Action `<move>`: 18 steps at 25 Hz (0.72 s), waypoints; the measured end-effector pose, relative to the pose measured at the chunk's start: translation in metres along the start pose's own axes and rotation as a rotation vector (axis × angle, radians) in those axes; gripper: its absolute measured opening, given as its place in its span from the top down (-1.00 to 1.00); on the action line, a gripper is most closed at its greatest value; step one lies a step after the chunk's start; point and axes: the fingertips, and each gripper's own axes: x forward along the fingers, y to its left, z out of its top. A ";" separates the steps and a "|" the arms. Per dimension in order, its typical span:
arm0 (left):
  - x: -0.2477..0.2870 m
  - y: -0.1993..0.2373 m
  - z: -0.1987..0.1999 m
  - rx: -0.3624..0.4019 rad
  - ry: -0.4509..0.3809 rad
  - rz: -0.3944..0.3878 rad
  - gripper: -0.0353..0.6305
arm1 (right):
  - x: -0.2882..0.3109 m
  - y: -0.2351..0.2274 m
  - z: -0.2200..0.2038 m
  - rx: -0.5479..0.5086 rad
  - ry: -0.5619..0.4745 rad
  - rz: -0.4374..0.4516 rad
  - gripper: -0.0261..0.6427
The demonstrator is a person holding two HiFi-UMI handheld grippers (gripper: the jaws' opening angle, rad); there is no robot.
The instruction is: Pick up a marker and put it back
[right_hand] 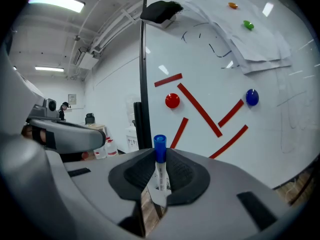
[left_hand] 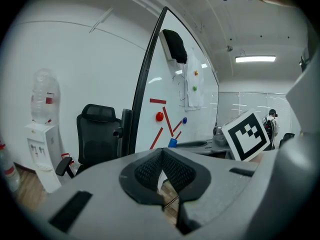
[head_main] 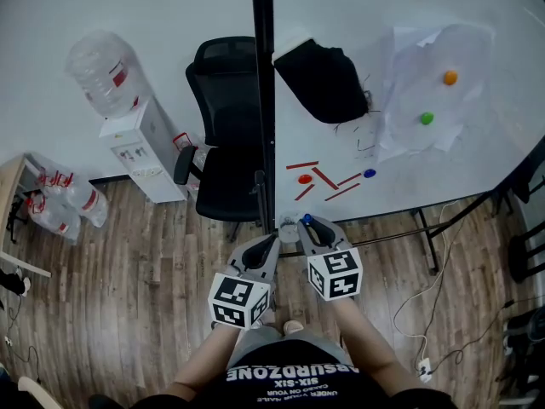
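Fingers point(right_hand: 132, 175) of the right gripper point(right_hand: 160, 158) pinch a blue-capped marker point(right_hand: 159, 143) upright; the left gripper point(left_hand: 162, 156) is closed, empty

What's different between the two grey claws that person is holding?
The right gripper clamps a blue-capped marker, cap up; the left gripper holds nothing, its jaws closed together. In the head view the right gripper reaches nearer the whiteboard than the left. Both are grey, carry a patterned cube and point at the whiteboard.

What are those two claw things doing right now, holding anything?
Left gripper: closed, nothing between its jaws.
Right gripper: closed on a blue-capped marker.
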 end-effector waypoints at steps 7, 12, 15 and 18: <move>-0.003 -0.001 0.000 0.001 -0.006 -0.008 0.87 | -0.015 0.006 0.022 0.008 -0.064 0.003 0.74; -0.004 0.002 0.000 0.003 -0.001 -0.013 0.87 | -0.022 0.013 0.034 0.010 -0.100 0.009 0.74; -0.004 0.002 0.001 0.000 -0.002 -0.017 0.87 | -0.025 0.016 0.037 0.009 -0.104 0.013 0.74; -0.001 0.002 0.001 0.002 -0.003 -0.024 0.87 | -0.028 0.014 0.040 0.009 -0.110 0.007 0.74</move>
